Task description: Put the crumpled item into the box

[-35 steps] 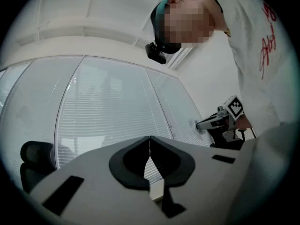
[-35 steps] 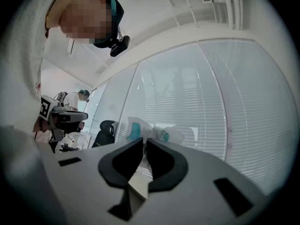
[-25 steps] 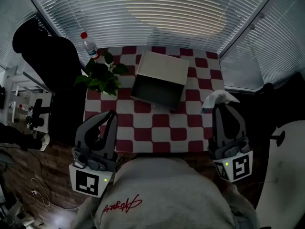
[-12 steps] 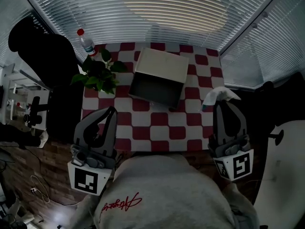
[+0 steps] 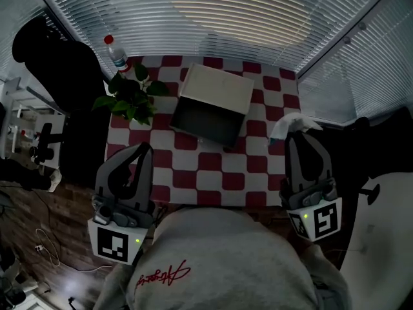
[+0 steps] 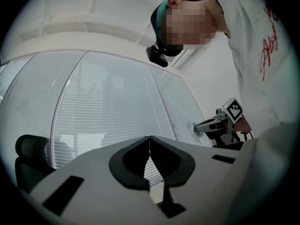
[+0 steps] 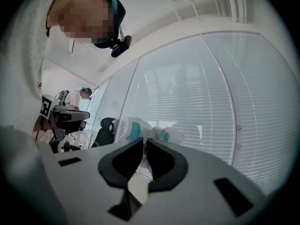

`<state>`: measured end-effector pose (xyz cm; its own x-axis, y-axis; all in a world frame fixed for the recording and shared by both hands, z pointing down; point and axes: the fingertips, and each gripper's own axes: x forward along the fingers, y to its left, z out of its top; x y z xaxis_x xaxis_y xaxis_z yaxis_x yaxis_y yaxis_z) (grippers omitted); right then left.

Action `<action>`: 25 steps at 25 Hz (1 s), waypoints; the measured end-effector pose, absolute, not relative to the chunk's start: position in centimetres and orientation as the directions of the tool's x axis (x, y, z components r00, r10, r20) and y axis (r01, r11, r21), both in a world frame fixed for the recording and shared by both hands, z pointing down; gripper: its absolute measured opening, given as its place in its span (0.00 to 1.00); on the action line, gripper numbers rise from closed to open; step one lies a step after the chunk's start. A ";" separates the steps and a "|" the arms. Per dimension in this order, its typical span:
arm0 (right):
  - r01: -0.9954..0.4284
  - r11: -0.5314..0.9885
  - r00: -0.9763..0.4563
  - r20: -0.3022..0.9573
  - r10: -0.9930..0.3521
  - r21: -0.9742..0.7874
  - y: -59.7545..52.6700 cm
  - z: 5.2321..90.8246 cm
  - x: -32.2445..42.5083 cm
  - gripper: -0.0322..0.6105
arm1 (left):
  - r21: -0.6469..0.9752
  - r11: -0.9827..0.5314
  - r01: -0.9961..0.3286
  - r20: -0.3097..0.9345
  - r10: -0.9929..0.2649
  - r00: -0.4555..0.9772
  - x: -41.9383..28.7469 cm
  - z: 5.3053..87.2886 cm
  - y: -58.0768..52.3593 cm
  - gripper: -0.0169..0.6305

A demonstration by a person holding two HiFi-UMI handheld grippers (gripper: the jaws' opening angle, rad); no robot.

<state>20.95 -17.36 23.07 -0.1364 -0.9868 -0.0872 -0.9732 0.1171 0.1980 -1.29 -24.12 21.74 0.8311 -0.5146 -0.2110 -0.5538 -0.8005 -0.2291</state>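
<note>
In the head view the open box [image 5: 213, 106] stands at the far middle of the red-and-white checkered table [image 5: 193, 166], its dark inside facing me. My right gripper [image 5: 300, 133] is raised near the table's right edge and is shut on the crumpled white and teal item [image 5: 292, 124], which sticks out past its tips. The right gripper view shows that crumpled item [image 7: 152, 129] pinched between the jaws. My left gripper [image 5: 143, 148] is held up at the near left, shut with nothing in it. In the left gripper view its jaws [image 6: 149, 139] meet at the tips.
A potted green plant [image 5: 128, 98] stands at the table's far left corner with a red-capped plastic bottle [image 5: 115, 53] behind it. A black chair [image 5: 61, 89] sits to the left of the table. Window blinds [image 5: 213, 18] curve round the far side.
Both grippers have shifted slightly up and left in the view, as has the table; the right gripper still holds the crumpled item and the left stays shut.
</note>
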 end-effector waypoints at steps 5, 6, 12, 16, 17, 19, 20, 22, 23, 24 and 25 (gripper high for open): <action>-0.966 0.165 -0.183 -0.075 -0.980 0.200 -18.7 23.5 20.8 0.11 | -0.223 -0.782 -0.583 -0.215 -0.543 0.811 -1.4 21.7 -24.1 0.05; -0.963 0.176 -0.195 -0.073 -0.978 0.202 -19.0 23.6 20.7 0.11 | -0.222 -0.777 -0.589 -0.216 -0.549 0.807 -1.4 21.7 -24.1 0.05; -0.950 0.240 -0.256 -0.061 -0.965 0.199 -20.7 24.3 19.9 0.11 | -0.230 -0.752 -0.617 -0.215 -0.579 0.786 -1.9 21.4 -23.8 0.05; -0.941 0.271 -0.285 -0.044 -0.958 0.201 -21.8 25.0 19.5 0.11 | -0.232 -0.736 -0.636 -0.217 -0.598 0.771 -2.3 21.3 -23.6 0.05; -0.939 0.278 -0.291 -0.038 -0.956 0.201 -22.0 25.2 19.4 0.11 | -0.233 -0.733 -0.639 -0.216 -0.601 0.769 -2.3 21.3 -23.6 0.05; -0.934 0.292 -0.303 -0.027 -0.953 0.205 -22.3 25.5 19.2 0.11 | -0.230 -0.730 -0.644 -0.216 -0.607 0.765 -2.5 21.3 -23.4 0.05; -0.932 0.298 -0.309 -0.020 -0.951 0.207 -22.5 25.7 19.1 0.11 | -0.226 -0.729 -0.647 -0.217 -0.609 0.763 -2.5 21.3 -23.3 0.05; -0.927 0.312 -0.320 -0.005 -0.947 0.209 -23.0 26.1 19.0 0.11 | -0.220 -0.726 -0.652 -0.216 -0.615 0.758 -2.7 21.3 -23.2 0.05; -0.924 0.320 -0.326 0.005 -0.945 0.209 -23.2 26.4 18.9 0.11 | -0.218 -0.723 -0.655 -0.215 -0.619 0.755 -2.8 21.3 -23.1 0.05; -0.922 0.327 -0.331 0.015 -0.943 0.210 -23.4 26.7 18.8 0.11 | -0.217 -0.720 -0.659 -0.215 -0.623 0.752 -2.8 21.3 -23.0 0.05; -0.919 0.334 -0.336 0.024 -0.941 0.211 -23.7 27.0 18.7 0.11 | -0.218 -0.717 -0.663 -0.214 -0.627 0.749 -2.9 21.3 -22.9 0.05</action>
<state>18.73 -23.67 27.02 -0.3363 -0.9414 0.0245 -0.9187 0.3337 0.2111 -2.93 -22.87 21.35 0.7489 -0.6271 -0.2144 -0.6625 -0.7167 -0.2179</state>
